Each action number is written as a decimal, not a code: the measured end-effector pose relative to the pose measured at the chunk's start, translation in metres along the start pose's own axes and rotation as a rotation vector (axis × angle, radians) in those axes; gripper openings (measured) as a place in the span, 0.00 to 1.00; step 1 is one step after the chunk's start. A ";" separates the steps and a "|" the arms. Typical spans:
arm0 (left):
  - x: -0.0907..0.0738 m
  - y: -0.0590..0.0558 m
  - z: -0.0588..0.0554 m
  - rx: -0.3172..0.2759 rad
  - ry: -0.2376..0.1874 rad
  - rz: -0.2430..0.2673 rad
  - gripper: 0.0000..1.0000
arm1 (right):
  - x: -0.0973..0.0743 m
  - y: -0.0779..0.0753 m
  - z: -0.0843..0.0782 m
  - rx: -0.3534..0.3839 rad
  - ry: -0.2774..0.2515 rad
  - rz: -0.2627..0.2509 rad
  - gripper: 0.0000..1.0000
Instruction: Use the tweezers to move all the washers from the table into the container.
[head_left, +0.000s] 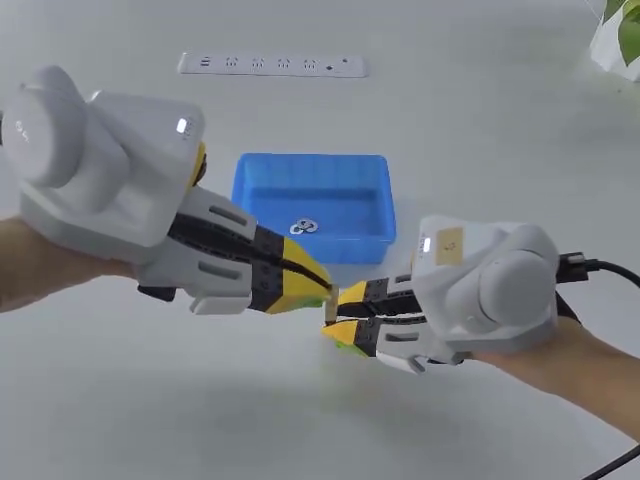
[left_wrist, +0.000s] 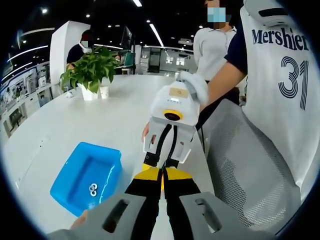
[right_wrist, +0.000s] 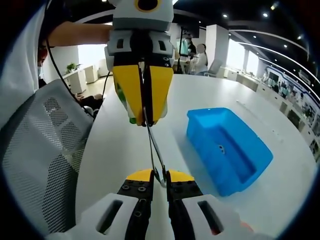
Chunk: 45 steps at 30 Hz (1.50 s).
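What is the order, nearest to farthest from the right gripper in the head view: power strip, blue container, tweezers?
1. tweezers, held at the right gripper.
2. blue container, just behind it.
3. power strip, far back, upper left.

"Mershier" and "31" on white jersey (left_wrist: 272, 127)

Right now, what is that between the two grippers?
Thin tweezers span from the right gripper to the left gripper, clearest in the right gripper view.
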<state>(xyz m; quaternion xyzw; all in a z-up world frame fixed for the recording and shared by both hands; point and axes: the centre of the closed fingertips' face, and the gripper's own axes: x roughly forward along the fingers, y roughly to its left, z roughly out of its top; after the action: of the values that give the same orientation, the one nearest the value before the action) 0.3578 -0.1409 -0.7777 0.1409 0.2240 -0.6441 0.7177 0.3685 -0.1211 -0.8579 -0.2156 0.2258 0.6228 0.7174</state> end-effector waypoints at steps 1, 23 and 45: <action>0.000 0.000 0.000 -0.001 -0.003 0.000 0.05 | 0.000 0.000 0.001 0.004 -0.004 0.000 0.11; 0.000 0.004 0.002 -0.001 -0.003 0.003 0.05 | 0.001 0.000 0.000 0.030 -0.005 0.007 0.09; 0.004 0.012 0.004 -0.004 0.007 -0.001 0.05 | 0.000 -0.005 -0.001 0.081 -0.014 0.019 0.10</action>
<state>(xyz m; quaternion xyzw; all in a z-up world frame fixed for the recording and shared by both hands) 0.3705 -0.1445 -0.7775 0.1418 0.2278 -0.6436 0.7168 0.3729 -0.1228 -0.8585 -0.1798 0.2479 0.6214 0.7211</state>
